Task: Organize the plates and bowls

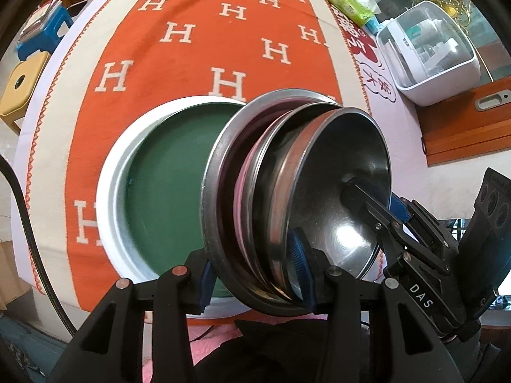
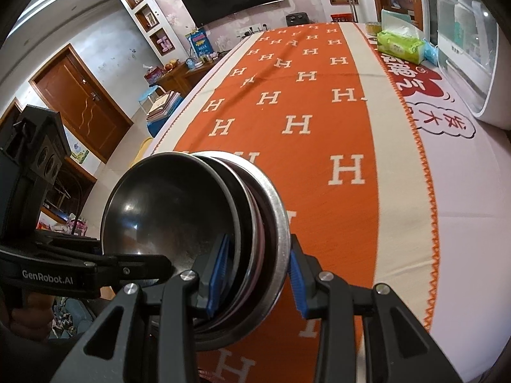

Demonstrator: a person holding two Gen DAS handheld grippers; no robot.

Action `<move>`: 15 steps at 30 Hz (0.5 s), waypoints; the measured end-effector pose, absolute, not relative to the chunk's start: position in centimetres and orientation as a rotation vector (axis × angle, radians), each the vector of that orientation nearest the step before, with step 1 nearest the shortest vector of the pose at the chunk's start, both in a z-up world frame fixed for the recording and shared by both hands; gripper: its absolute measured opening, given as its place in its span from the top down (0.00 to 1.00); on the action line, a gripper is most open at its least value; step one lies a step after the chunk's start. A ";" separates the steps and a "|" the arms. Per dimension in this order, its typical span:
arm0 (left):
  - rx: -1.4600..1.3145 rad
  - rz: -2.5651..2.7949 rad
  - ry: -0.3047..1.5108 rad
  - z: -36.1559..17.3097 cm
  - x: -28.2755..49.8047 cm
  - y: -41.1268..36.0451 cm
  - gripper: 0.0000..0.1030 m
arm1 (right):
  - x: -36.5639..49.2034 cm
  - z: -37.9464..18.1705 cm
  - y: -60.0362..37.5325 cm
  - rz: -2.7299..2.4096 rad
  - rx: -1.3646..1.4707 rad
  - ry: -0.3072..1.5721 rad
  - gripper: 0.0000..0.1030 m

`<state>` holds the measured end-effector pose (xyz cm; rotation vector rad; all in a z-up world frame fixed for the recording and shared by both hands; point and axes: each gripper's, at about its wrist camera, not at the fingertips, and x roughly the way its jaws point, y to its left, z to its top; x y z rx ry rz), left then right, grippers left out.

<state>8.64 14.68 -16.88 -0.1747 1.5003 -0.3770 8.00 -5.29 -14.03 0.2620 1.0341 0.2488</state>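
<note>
A nested stack of steel bowls and plates (image 1: 335, 191), with a pink rim showing among them, hangs tilted on edge above the table. My left gripper (image 1: 255, 271) is shut on the stack's lower rims, one blue pad on each side. My right gripper (image 1: 377, 199) clamps the far rim, one finger inside the top bowl. The right wrist view shows the same stack (image 2: 166, 210) between my right gripper's (image 2: 258, 273) blue pads, and my left gripper's finger (image 2: 134, 265) reaches into the bowl. Behind the stack a green plate with a white rim (image 1: 159, 185) lies on the cloth.
The table wears an orange cloth with white H letters (image 1: 223, 48). At its right side stand a white lidded container (image 1: 431, 57) and a green tissue pack (image 1: 351, 6). A yellow stool (image 1: 19, 86) and a blue one stand off the left edge.
</note>
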 end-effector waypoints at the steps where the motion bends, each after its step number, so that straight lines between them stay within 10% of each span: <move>1: -0.173 -0.377 1.504 -17.0 8.7 14.8 0.59 | 8.0 -14.2 -5.0 0.245 0.265 1.038 0.65; 15: -0.102 -0.420 1.558 -18.6 9.8 16.6 0.58 | 7.9 -15.6 -2.4 0.179 0.318 1.072 0.64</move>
